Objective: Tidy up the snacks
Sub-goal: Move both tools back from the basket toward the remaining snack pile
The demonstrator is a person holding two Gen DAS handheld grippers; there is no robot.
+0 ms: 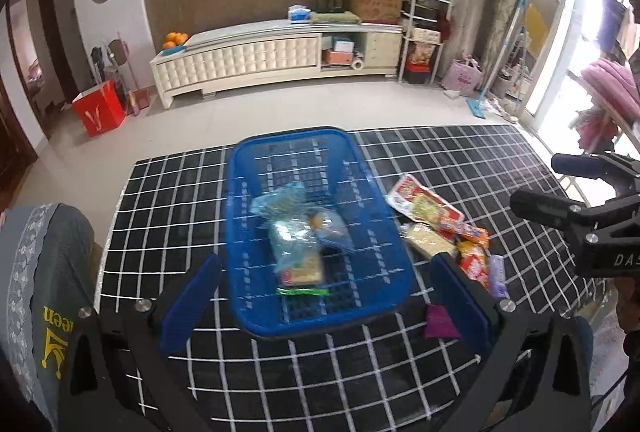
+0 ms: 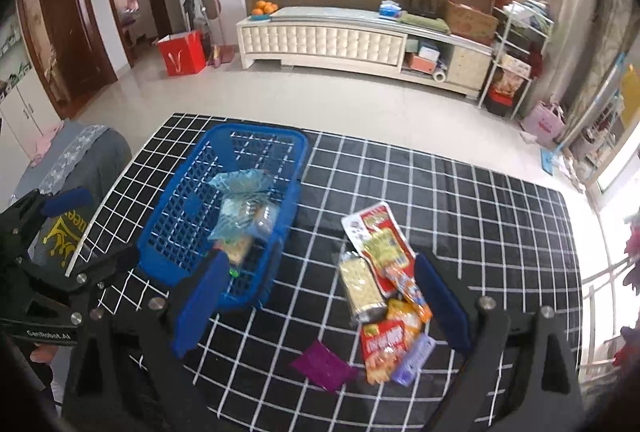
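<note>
A blue plastic basket point(image 1: 240, 192) point(image 2: 168, 232) stands on the black checked tablecloth point(image 1: 360, 372) point(image 2: 480, 212) and holds several clear-blue snack packets point(image 1: 296, 232) point(image 2: 240, 208). Right of it lies a pile of loose snacks: a red-and-white pack point(image 1: 420, 200) point(image 2: 376, 228), a cracker pack point(image 2: 360, 284), a red chip bag point(image 2: 384, 348), a purple sachet point(image 2: 322, 364) point(image 1: 438, 322). My left gripper point(image 1: 324, 300) is open and empty, above the basket's near end. My right gripper point(image 2: 324, 308) is open and empty, its fingers either side of the snack pile and the basket's corner.
A grey chair back point(image 1: 40, 272) point(image 2: 80, 168) stands at the table's left edge. The right gripper's body point(image 1: 592, 216) shows at the right of the left wrist view. Beyond the table are tiled floor, a white TV cabinet point(image 1: 280, 56) and a red bag point(image 1: 100, 108).
</note>
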